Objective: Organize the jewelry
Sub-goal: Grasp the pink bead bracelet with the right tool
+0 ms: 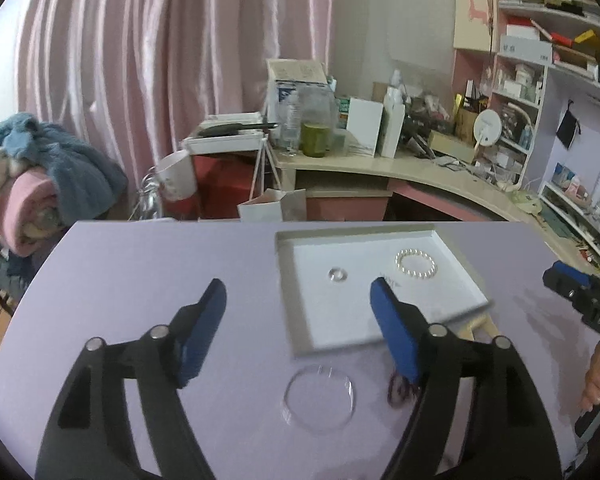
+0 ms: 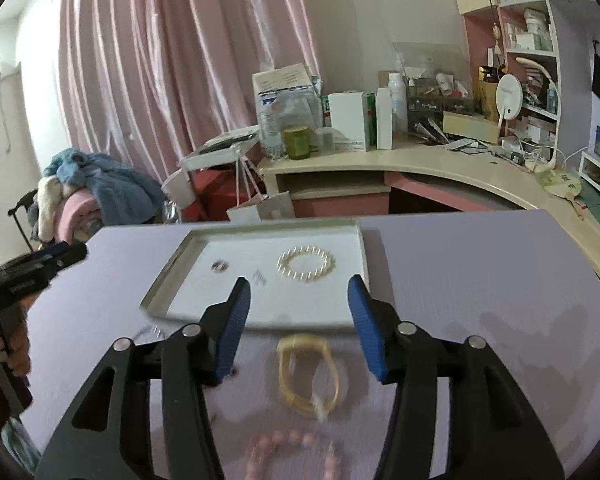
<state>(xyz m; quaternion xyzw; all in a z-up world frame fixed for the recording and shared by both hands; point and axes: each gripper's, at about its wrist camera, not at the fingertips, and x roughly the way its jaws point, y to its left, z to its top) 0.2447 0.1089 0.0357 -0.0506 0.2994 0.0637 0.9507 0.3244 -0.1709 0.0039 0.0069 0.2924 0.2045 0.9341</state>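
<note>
A white tray (image 1: pixel 380 320) lies on the lilac table and holds a pearl bracelet (image 1: pixel 416 264), a small silver ring (image 1: pixel 337 274) and a tiny earring (image 2: pixel 260 278). My left gripper (image 1: pixel 296 300) is open over the table, nothing between its blue pads. Below it lie a clear glass bangle (image 1: pixel 320 398) and a dark beaded bracelet (image 1: pixel 400 390), partly hidden by the right finger. My right gripper (image 2: pixel 298 300) is open above the tray's (image 2: pixel 160 292) near edge, holding nothing. Beneath it lie a yellow bangle (image 2: pixel 308 376) and a pink bead bracelet (image 2: pixel 292 448), both blurred.
A curved beige desk (image 1: pixel 420 164) crowded with boxes, bottles and a round mirror (image 2: pixel 508 98) runs behind the table. Shelves fill the right wall. A pile of clothes (image 1: pixel 40 180) sits at the left, pink curtains behind. The other gripper and a hand show at each view's edge.
</note>
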